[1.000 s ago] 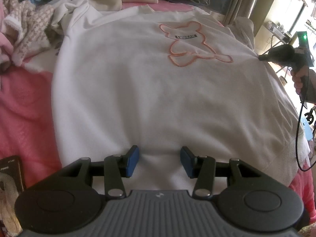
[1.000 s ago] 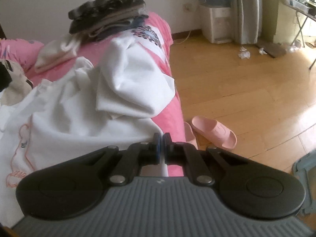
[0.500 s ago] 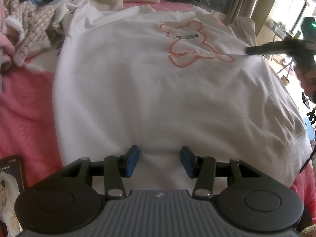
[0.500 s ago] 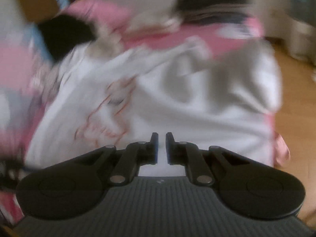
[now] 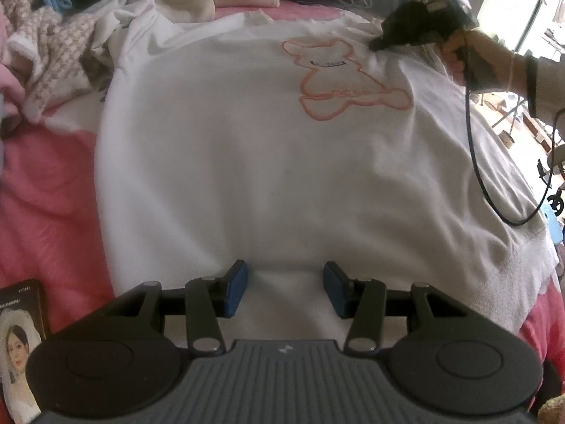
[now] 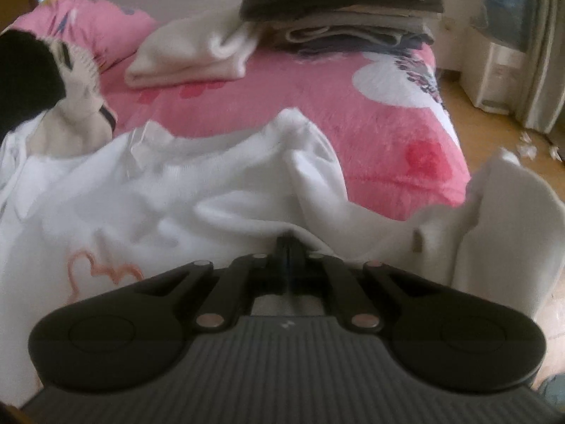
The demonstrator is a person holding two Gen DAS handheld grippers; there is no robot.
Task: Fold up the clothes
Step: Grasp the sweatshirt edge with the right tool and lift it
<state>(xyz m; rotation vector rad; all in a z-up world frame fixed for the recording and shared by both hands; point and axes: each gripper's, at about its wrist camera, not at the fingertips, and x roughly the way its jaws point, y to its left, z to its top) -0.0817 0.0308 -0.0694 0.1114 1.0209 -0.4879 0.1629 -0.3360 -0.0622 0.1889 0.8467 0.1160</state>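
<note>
A white sweatshirt [image 5: 247, 148] with a pink bear outline [image 5: 339, 77] lies spread on the pink bed. My left gripper [image 5: 285, 284] is open, its blue pads resting over the hem at the near edge. My right gripper [image 6: 287, 247] is shut on a fold of the sweatshirt [image 6: 212, 190] near its shoulder; it also shows in the left wrist view [image 5: 374, 45] at the far right of the shirt. The sleeve [image 6: 508, 219] hangs raised to the right of the right gripper.
Folded clothes are stacked at the head of the bed [image 6: 339, 7], with a folded white item [image 6: 190, 60] beside them. A loose pile of garments [image 5: 46, 53] lies at the left. A photo card [image 5: 21, 335] sits at the near left. Wooden floor [image 6: 494, 130] lies to the right.
My right gripper swung from the bed's right edge up to the shirt's shoulder and shut on a fold there. The left gripper stayed open at the hem.
</note>
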